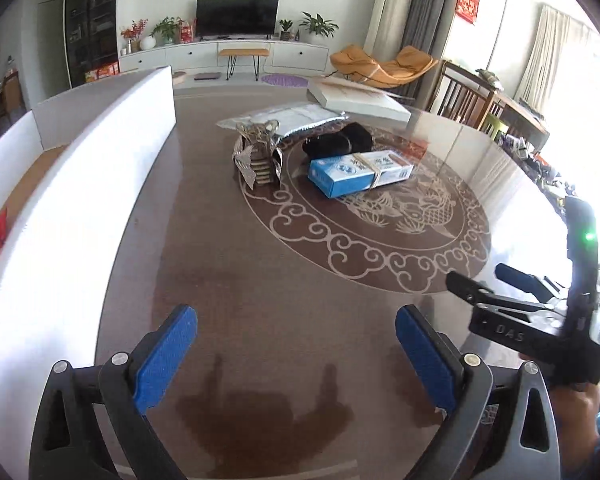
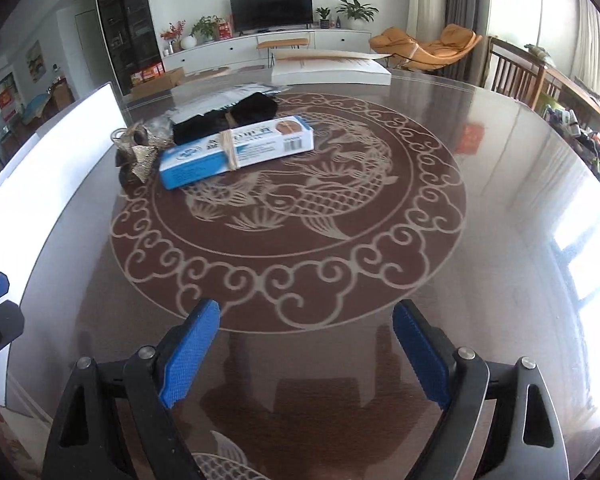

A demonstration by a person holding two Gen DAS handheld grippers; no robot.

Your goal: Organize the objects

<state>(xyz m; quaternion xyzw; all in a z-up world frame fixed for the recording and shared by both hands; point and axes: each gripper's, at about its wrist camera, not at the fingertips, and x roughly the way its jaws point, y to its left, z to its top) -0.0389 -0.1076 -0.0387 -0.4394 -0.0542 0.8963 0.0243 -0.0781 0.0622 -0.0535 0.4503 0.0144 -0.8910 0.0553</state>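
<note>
Since nothing was yet picked, I kept the left gripper point(image 1: 296, 356) and right gripper point(image 2: 306, 354) released, empty, low in frame over bare table point(image 2: 480, 160); the blue box point(image 2: 236, 151), black bundle point(image 2: 226, 114) and ribbon piece point(image 2: 140, 152) sat clustered upper left, beside the white bin point(image 1: 100, 200), likely their destination.

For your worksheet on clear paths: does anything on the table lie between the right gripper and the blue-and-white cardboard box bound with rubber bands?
Nothing visible does. Only bare patterned brown table lies between the open right gripper and the blue-and-white box.
</note>
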